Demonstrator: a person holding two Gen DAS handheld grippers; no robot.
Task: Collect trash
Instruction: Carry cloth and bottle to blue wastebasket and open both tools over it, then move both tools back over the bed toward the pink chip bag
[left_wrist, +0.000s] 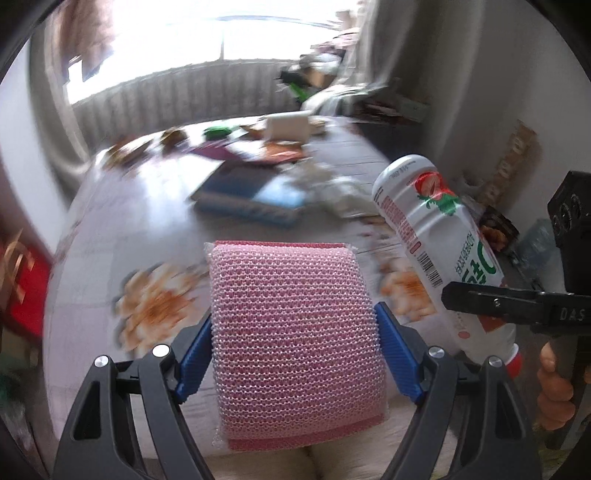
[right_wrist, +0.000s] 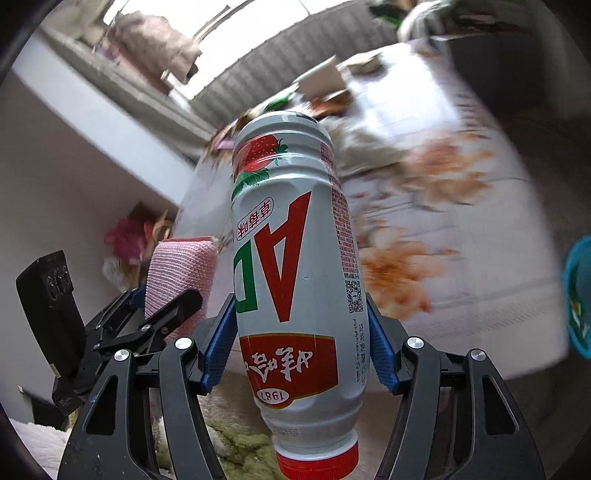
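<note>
the left gripper (left_wrist: 295, 354) pinched a pink sponge (left_wrist: 295, 332) between its blue pads, clear of the table (left_wrist: 110, 229) beyond it. to its right, the right gripper (right_wrist: 301, 347) clamped a white drink bottle (right_wrist: 291, 258), red cap toward the handle. so 2 pieces seemed collected but not yet dropped anywhere. ahead of the fingers, more litter on the table looked left to gather. motion blur smeared it beyond naming, and no bin showed plainly.

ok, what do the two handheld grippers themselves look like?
Both match: black plastic linkage arms with triangular cut-outs and silver pivot screws, tipped with blue ribbed pads. Left gripper, right gripper. The right one's finger reads "DAS" in raised letters, seen from the left wrist camera. No cables or sleeves visible.
</note>
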